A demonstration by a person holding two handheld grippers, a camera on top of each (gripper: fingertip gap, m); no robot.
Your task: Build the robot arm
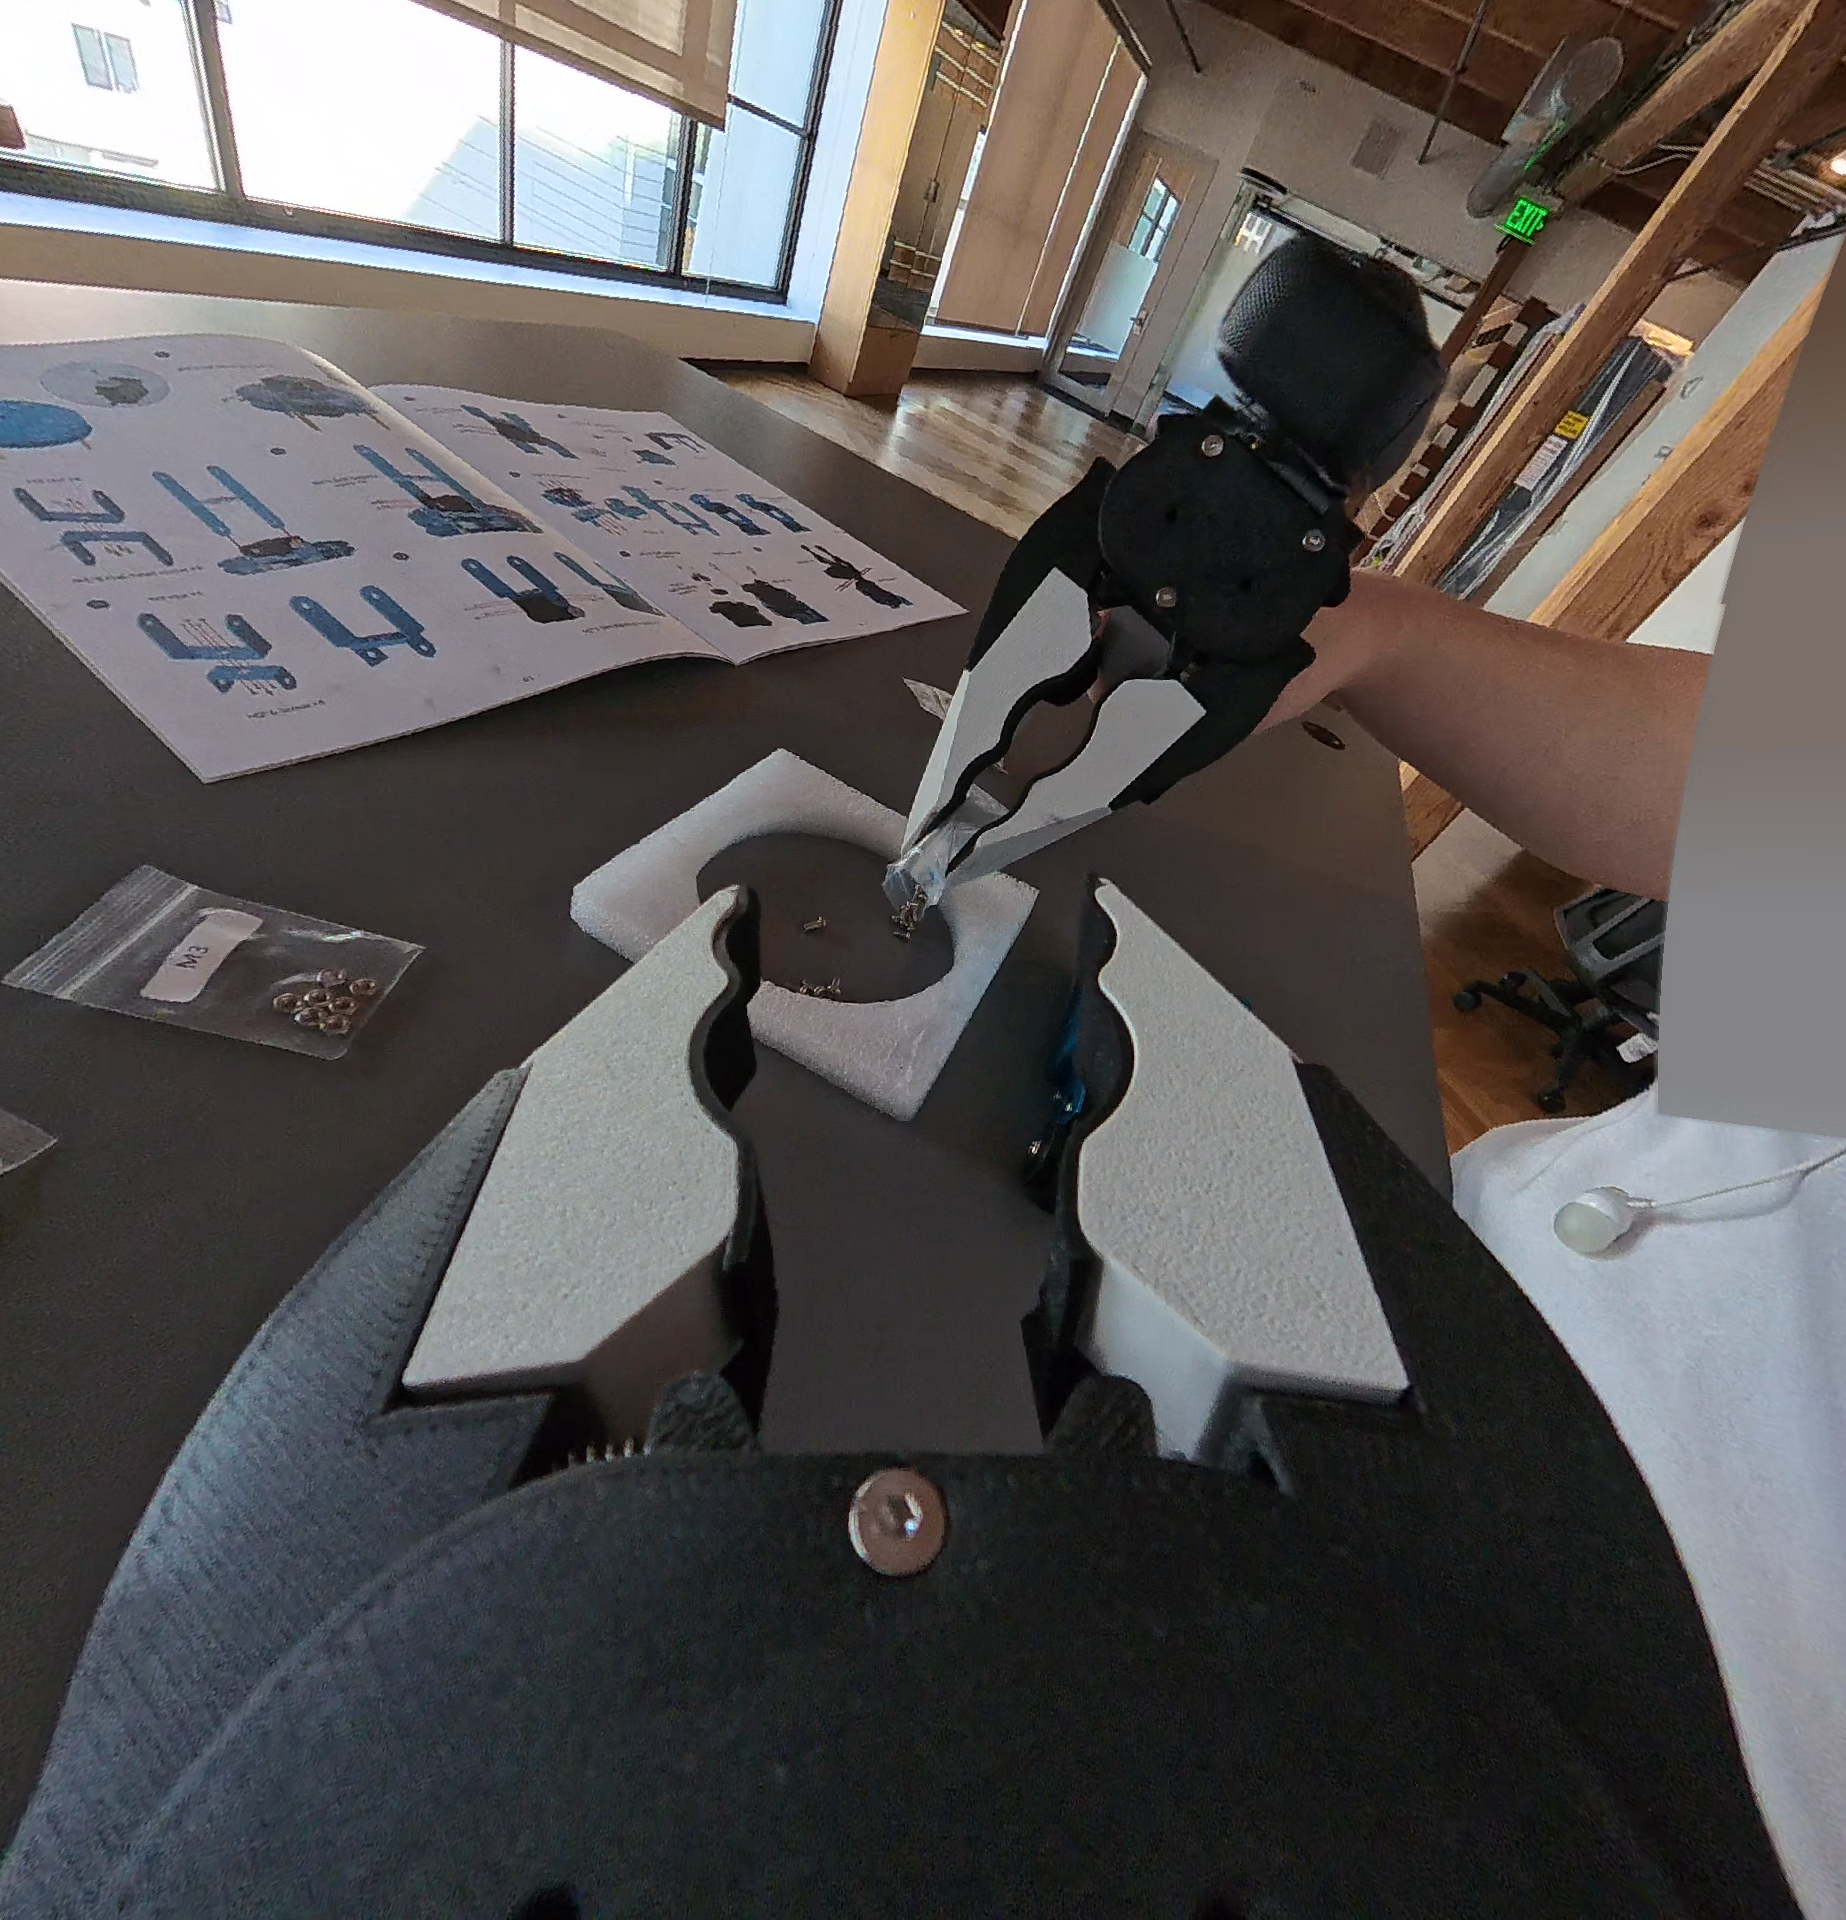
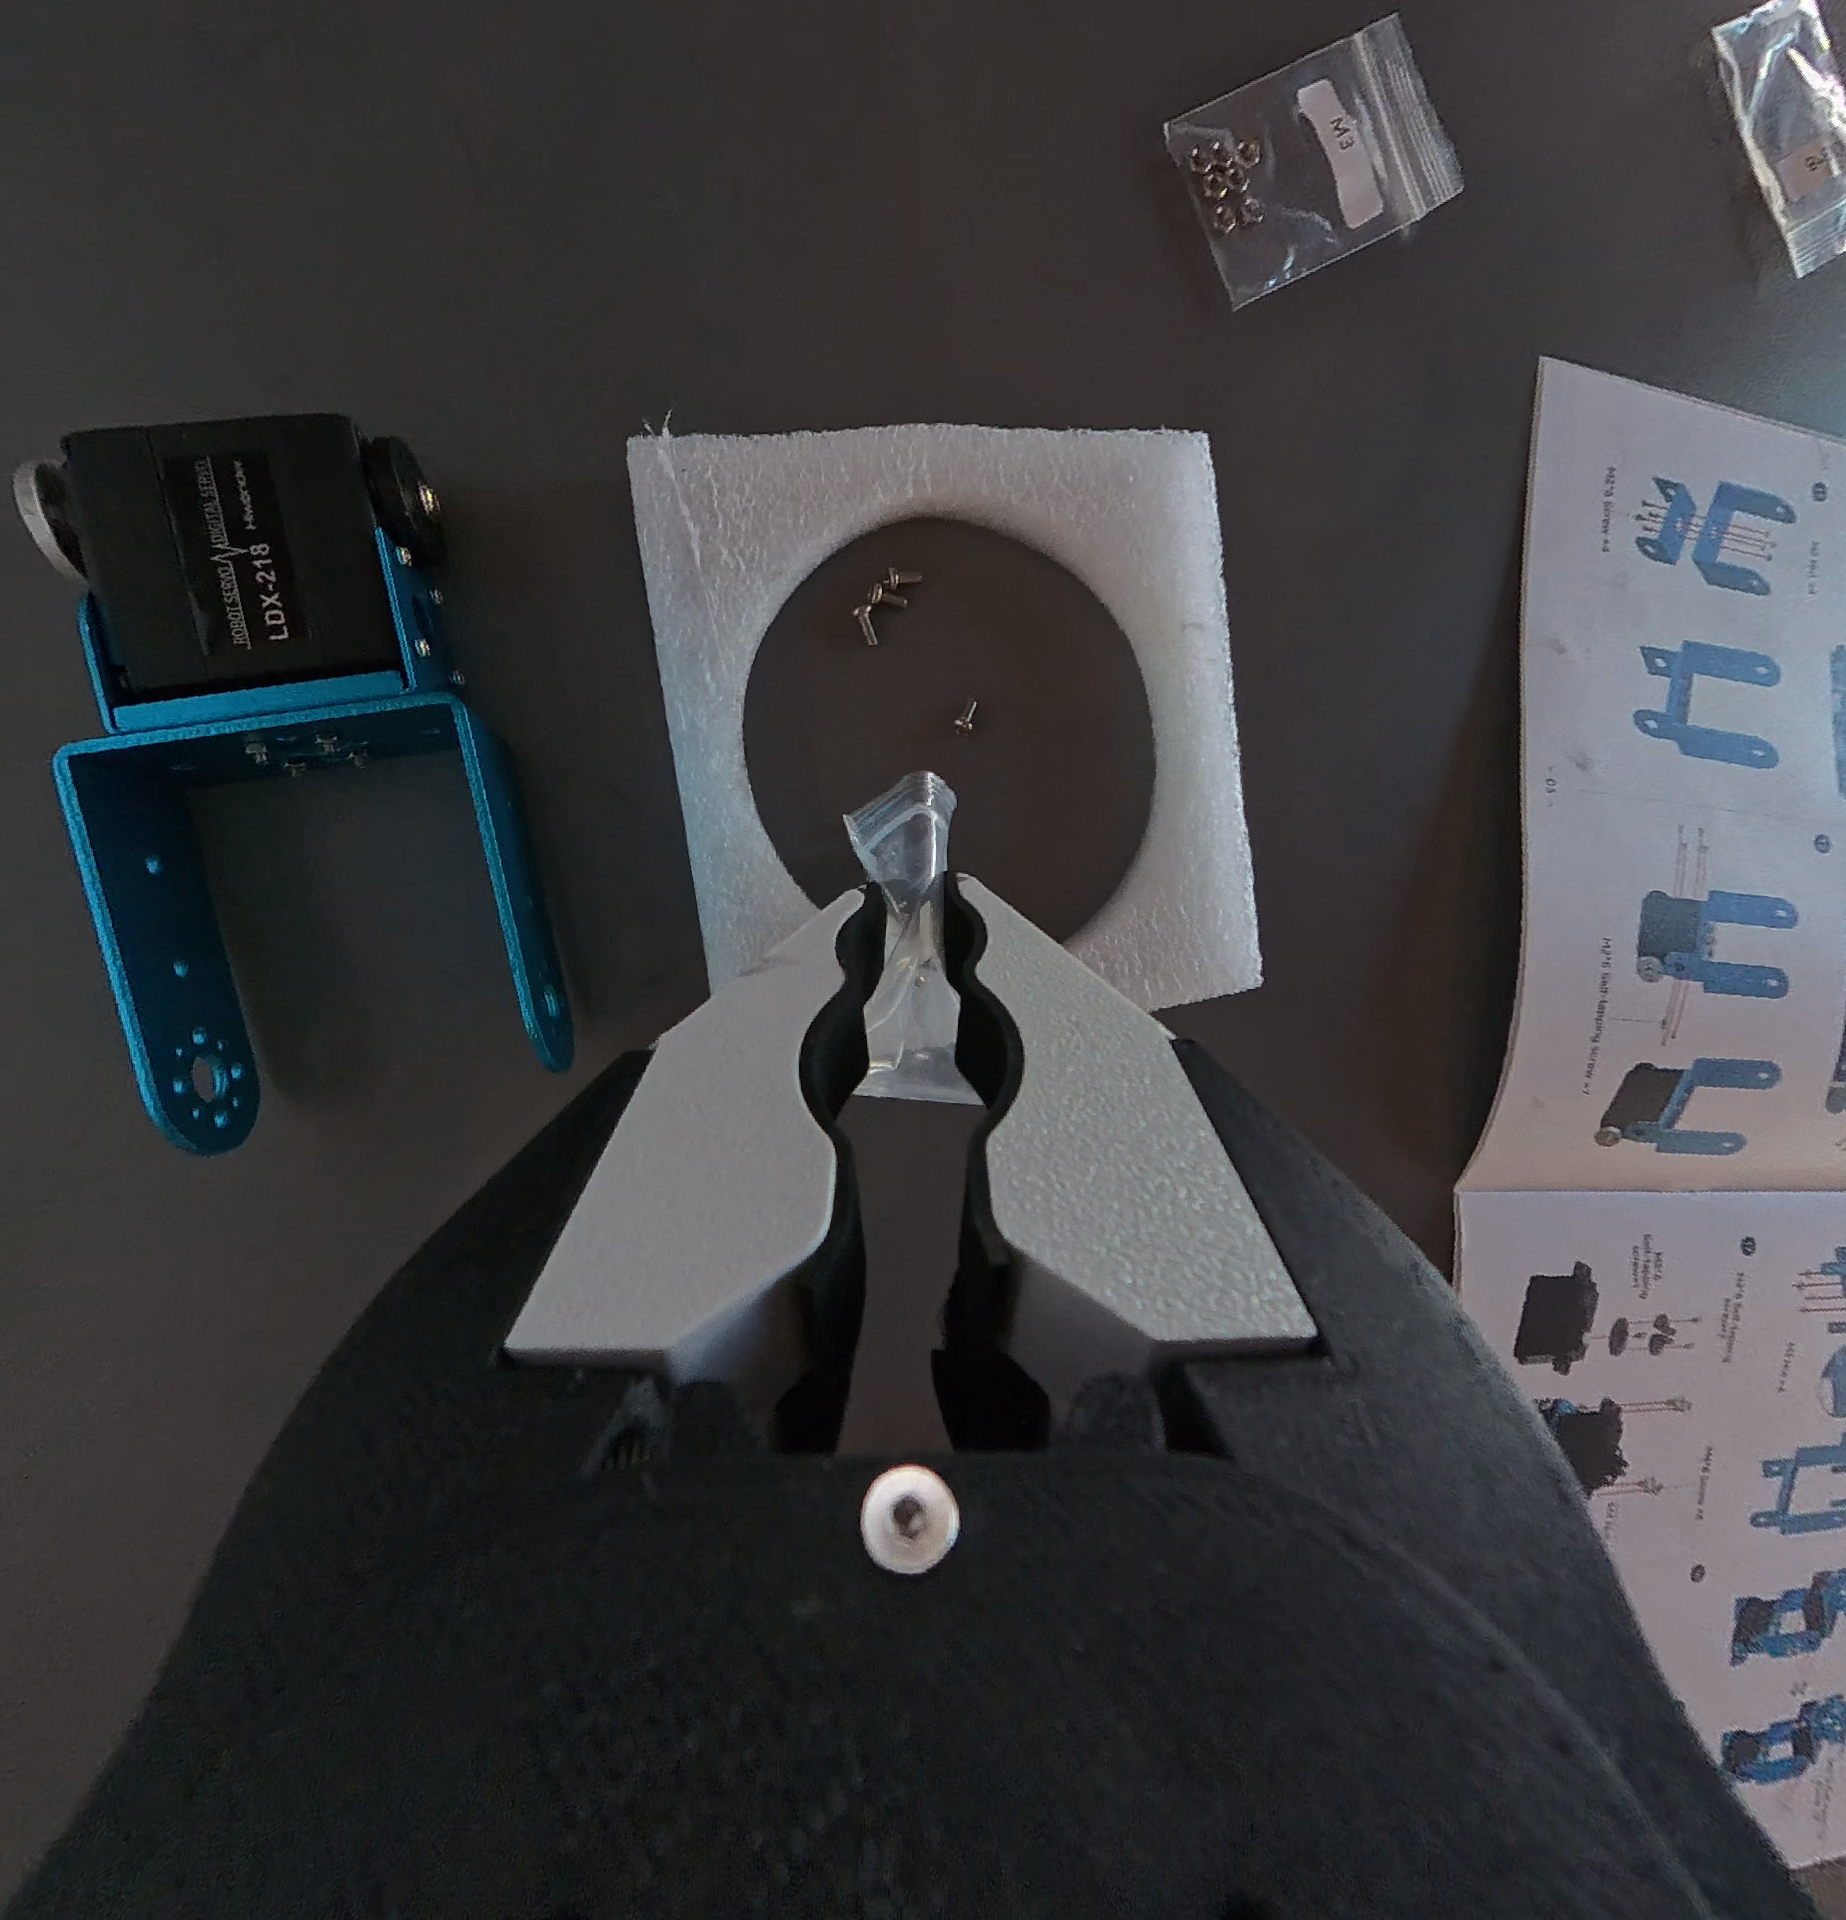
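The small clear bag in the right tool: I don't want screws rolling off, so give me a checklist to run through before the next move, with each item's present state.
1. Right tool shut on the small clear bag: ok.
2. Bag mouth points down over the foam square's round cutout: ok.
3. Loose screws lie inside the cutout, none seen on the foam or outside it: ok.
4. Bag fully emptied: cannot tell; something small may remain inside.
5. Left tool open, empty and short of the foam: ok.
6. Blue bracket with servo, bag of nuts and manual lie apart from the foam: ok.
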